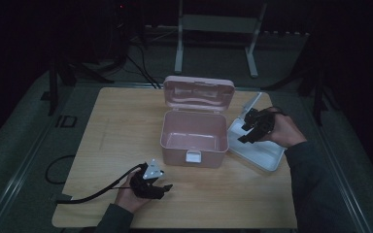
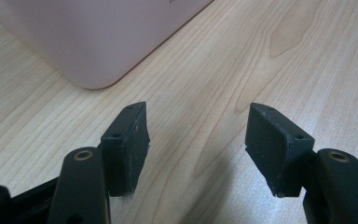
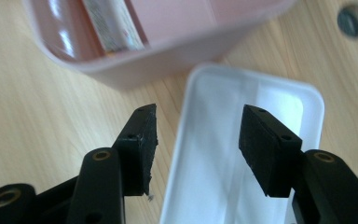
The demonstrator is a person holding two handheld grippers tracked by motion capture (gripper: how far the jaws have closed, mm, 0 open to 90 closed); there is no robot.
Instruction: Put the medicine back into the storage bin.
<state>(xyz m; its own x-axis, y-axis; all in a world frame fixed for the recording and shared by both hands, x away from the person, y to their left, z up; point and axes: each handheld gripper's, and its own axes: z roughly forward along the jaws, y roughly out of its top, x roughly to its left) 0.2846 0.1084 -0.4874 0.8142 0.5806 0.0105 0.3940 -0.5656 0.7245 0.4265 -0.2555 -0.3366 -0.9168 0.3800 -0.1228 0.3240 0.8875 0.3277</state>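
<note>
White tray [image 1: 264,158]: shallow rectangular tub, rounded corners, smooth glossy walls, inside bare; lies flat on the table at about 3 o'clock of the pink box, near wall just beside it.
Right gripper [image 1: 246,130]: hovers over the tray's left part, jaws spread, nothing between the pads [image 3: 142,140]; near rim of the tray runs up between them in the right gripper view.
Step in hand: judged as the approach to the tray's rim, no grip made.
Next move: likely calls for lowering one jaw inside the wall, one outside, then pinching the thin rim squarely; slippery plastic, risk of a skid.
Pink box [image 1: 194,138]: open, lid [image 1: 199,92] upright at 12 o'clock, white latch at 6 o'clock; flat pale item inside.
Left gripper [image 1: 165,187]: at 7 o'clock of the box, low over the table [image 1: 111,126], jaws apart, empty.
</note>
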